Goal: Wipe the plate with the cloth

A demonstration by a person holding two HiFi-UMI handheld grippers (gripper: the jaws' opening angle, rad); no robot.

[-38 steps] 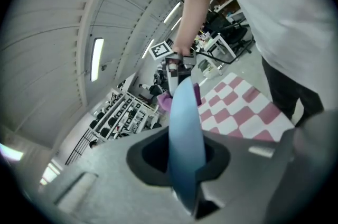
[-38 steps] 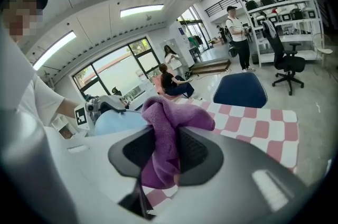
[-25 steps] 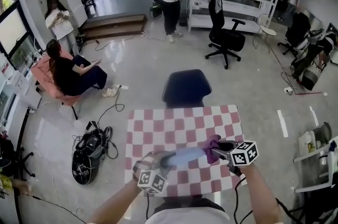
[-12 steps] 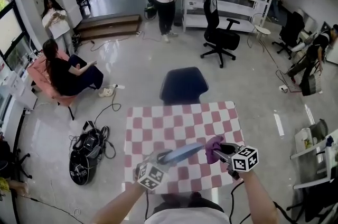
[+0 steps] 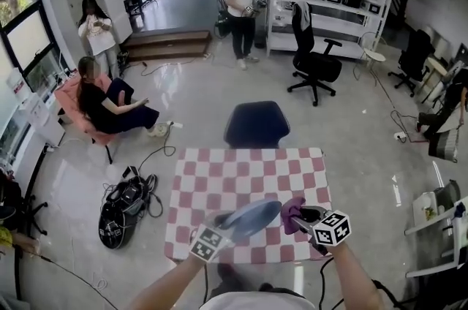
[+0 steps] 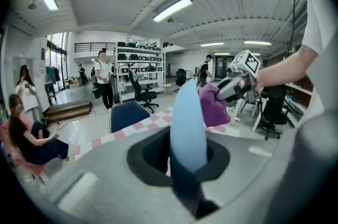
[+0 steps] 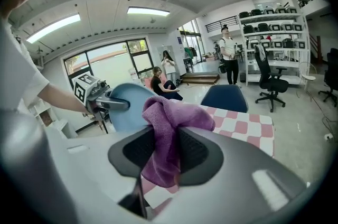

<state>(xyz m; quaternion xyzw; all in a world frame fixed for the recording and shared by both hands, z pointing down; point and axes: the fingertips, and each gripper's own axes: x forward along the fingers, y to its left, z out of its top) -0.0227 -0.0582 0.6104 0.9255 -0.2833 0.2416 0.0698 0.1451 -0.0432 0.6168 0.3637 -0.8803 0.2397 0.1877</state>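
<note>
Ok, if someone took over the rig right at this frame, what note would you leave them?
Left claw: shut on the edge of the light blue plate, which is held tilted above the checkered table.
Right claw: shut on the bunched purple cloth, right beside the plate's rim; contact can't be confirmed.
Done: both items are in hand and off the table. How much has been wiped can't be told.
Left: rub the cloth over the plate's face, then probably set both down.

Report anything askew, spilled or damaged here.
Nothing damaged or spilled. The plate is tilted, off the table, but only because the left tongs grip its rim; the right tongs hold the purple cloth beside it.
</note>
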